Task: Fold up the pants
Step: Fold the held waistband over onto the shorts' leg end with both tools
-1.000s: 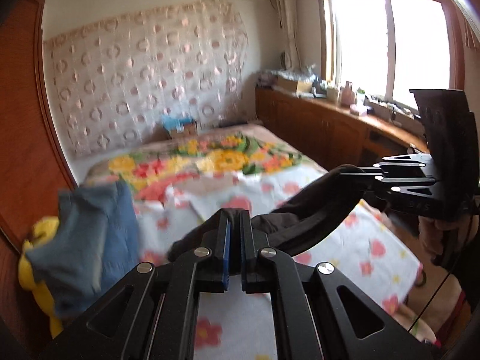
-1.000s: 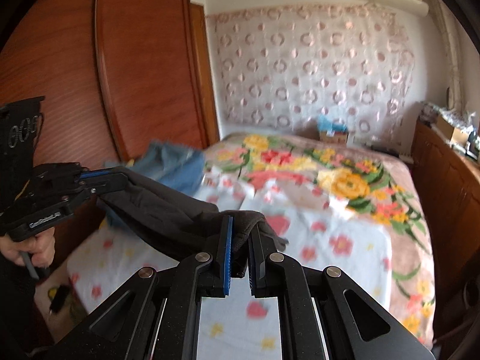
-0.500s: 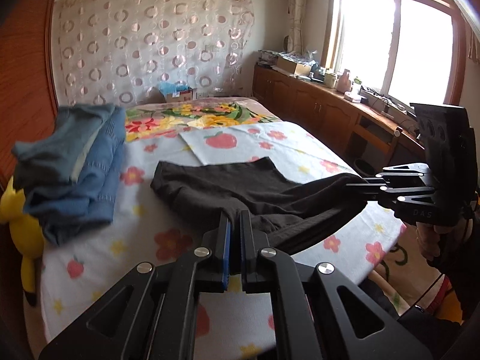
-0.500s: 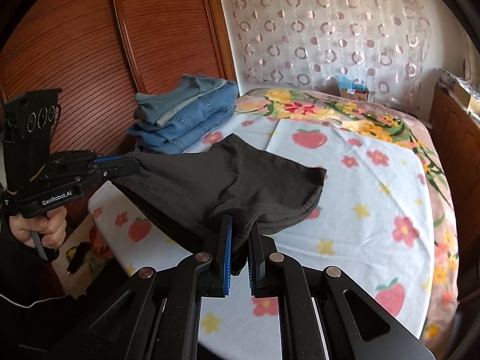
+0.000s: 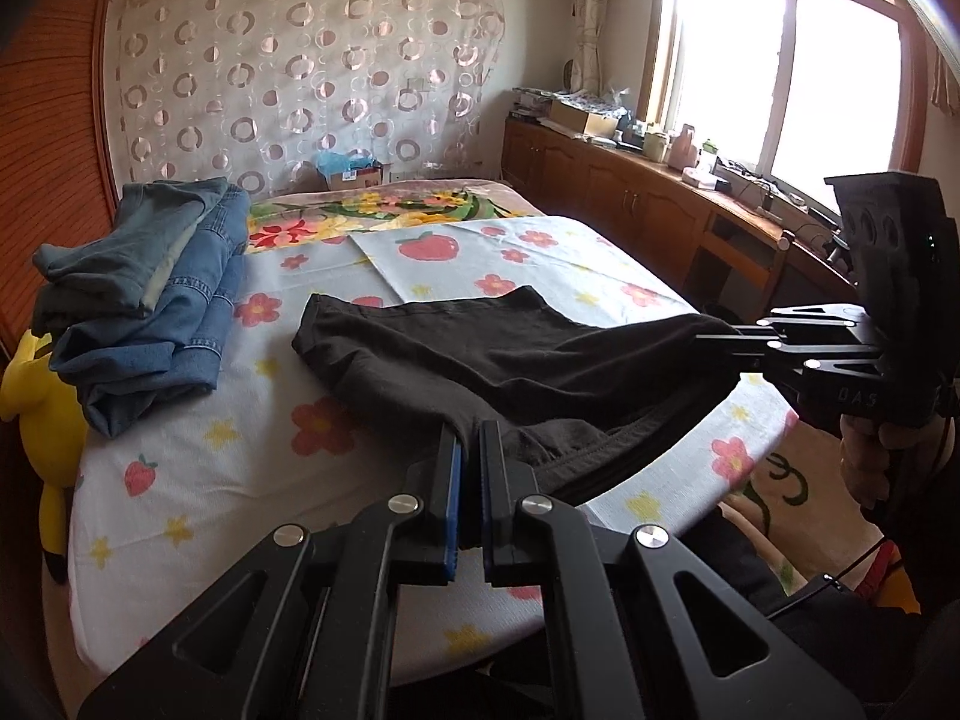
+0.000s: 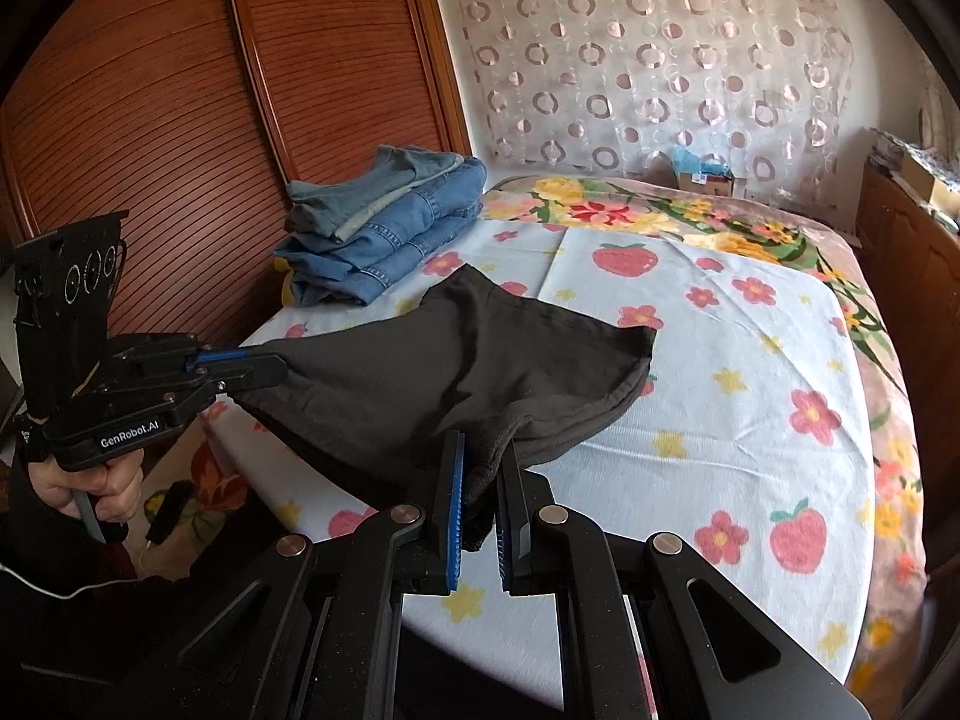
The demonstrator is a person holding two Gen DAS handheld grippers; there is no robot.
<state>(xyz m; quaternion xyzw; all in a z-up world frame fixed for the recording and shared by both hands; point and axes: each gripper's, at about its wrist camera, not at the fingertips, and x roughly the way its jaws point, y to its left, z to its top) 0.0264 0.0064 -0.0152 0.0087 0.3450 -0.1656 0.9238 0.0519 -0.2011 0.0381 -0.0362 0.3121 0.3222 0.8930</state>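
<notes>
Looking along the left gripper [image 5: 471, 450], I see a bright window [image 5: 786, 60] and a wooden cabinet run [image 5: 630, 192] to the right of the bed [image 5: 180, 480], which the other camera does not take in. The right wrist view gives instead the slatted wooden wardrobe doors [image 6: 180, 120] to the left of the bed and a hand [image 6: 90, 486] round the left gripper's handle.

Both views show the black pants [image 5: 510, 360] stretched between the two tools at the near edge of the bed. The left gripper's fingers [image 5: 447, 480] are clamped together on one corner of the cloth, and the right gripper [image 6: 480, 468] has its fingers clamped on the other corner, with a bunch of fabric between the pads. The long axis of the pants runs across the near edge of the bed from one gripper to the other, and the far part points toward the head of the bed and lies flat on the flowered sheet. A stack of folded jeans [image 5: 144, 288] sits on the bed to the left of the pants, apart from them.

A second ago the pants hung in the air above the bed; now most of the cloth rests on it, and both grippers have come lower.
</notes>
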